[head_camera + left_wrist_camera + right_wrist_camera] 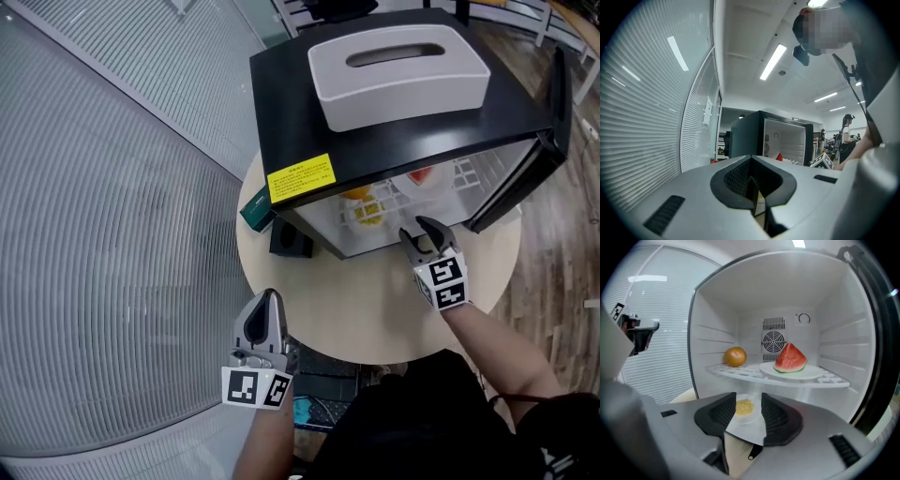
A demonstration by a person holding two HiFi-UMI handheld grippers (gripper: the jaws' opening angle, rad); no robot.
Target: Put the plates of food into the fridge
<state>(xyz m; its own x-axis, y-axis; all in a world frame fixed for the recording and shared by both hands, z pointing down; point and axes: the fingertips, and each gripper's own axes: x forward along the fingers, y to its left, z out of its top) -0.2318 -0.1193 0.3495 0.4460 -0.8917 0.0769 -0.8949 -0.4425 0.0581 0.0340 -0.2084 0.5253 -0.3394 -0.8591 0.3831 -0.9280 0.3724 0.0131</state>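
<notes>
**A:** Head view first. The fridge [281, 112] stands on the round bench [356, 300] with its door [525, 178] swung out to the person's right. The right gripper [422, 234] is right at the opening, jaws spread. The left gripper [270, 298] is down by the near-left edge of the bench, well apart from the fridge, jaws pressed together on nothing.

**B:** Does the left gripper view agree?

**A:** Yep, only a thin slit shows between its jaws, and the fridge is way off ahead of it.

**B:** And the right gripper view?

**A:** It looks straight in. A watermelon plate [806, 372] and an orange [735, 356] are up on the shelf [736, 372]. The plate of yellow grains [744, 407] lies on the fridge floor, dead ahead of the gripper and lower. It shows in the gap between the spread jaws, but the pads don't look to be touching it.

**B:** So what's the next move about?

**A:** My guess is the food's in, so it's the door. That lies off to the right of the right gripper, and that hand is far nearer to it.
</notes>
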